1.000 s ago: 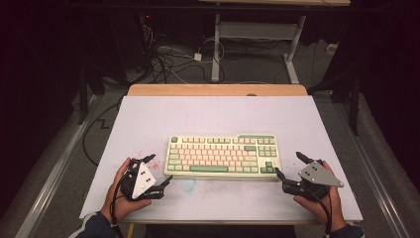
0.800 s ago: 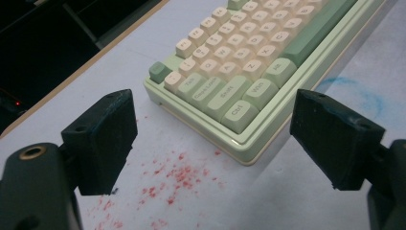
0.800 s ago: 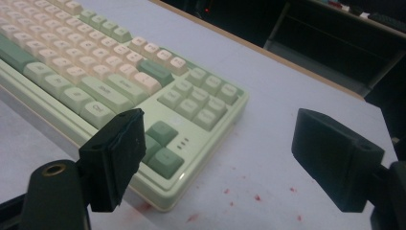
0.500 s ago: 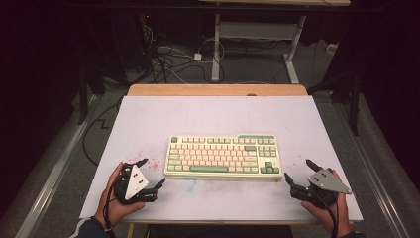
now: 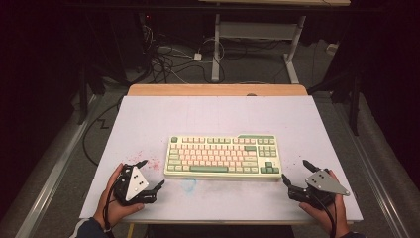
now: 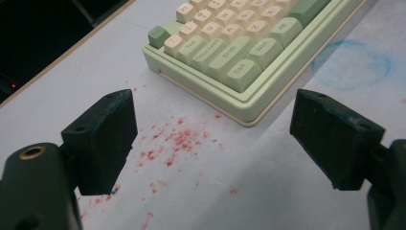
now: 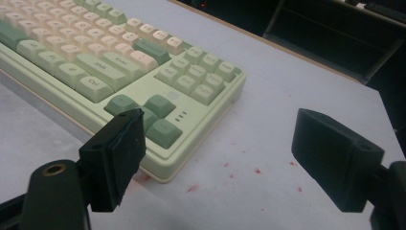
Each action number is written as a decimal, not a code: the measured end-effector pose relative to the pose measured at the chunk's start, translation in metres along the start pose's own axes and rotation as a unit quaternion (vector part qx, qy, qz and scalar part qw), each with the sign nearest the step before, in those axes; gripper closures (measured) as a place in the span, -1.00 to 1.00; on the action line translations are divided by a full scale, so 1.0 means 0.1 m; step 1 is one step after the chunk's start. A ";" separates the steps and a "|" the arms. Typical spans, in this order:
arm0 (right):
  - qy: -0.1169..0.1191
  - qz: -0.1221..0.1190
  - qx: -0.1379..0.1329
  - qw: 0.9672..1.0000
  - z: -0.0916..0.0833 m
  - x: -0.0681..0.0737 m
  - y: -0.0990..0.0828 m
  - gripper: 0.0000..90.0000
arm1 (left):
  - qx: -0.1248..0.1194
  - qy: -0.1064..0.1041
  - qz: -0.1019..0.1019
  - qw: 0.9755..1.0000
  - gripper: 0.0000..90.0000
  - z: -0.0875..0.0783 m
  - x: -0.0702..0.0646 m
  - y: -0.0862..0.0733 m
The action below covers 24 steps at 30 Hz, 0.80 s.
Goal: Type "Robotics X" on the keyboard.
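Both grippers flanking keyboard (image 5: 223,156) at lower frame: left gripper (image 5: 151,173), right gripper (image 5: 294,174), fingers spreading wide (empty), likely lining up end-grip.

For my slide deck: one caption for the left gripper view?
Open left gripper facing the green keyboard's near-left corner above red specks.

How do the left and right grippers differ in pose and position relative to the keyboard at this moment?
The left black two-jaw gripper sits off the pale green and cream keyboard's left front corner, over red specks; the right black two-jaw gripper sits off its right front corner. The left's grey plate tilts steeply up on edge; the right's lies flatter. Both are open, empty, and apart from the keyboard.
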State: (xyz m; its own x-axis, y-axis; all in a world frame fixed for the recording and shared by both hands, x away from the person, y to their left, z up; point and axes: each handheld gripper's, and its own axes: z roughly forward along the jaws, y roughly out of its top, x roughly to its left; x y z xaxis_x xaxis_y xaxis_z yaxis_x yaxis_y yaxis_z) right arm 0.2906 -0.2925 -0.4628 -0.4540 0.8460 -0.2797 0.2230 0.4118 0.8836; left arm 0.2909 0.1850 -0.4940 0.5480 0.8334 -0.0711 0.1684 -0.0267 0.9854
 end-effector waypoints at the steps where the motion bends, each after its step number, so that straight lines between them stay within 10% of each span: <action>1: 0.001 -0.002 0.000 1.000 0.00 0.01 0.00 -0.56 | -0.001 0.000 -0.001 1.000 -0.66 0.00 0.00 0.00; 24: 0.000 -0.002 0.000 1.000 -0.01 0.02 0.01 -0.56 | 0.003 -0.002 -0.004 1.000 -0.66 0.03 0.00 -0.01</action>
State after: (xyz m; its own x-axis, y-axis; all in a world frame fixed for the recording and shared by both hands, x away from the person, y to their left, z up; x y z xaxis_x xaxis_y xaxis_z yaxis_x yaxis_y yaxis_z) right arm 0.2888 -0.2911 -0.4618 -0.4545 0.8448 -0.2826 0.2217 0.4145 0.8826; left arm 0.2930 0.1833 -0.4950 0.5504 0.8311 -0.0797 0.1776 -0.0233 0.9838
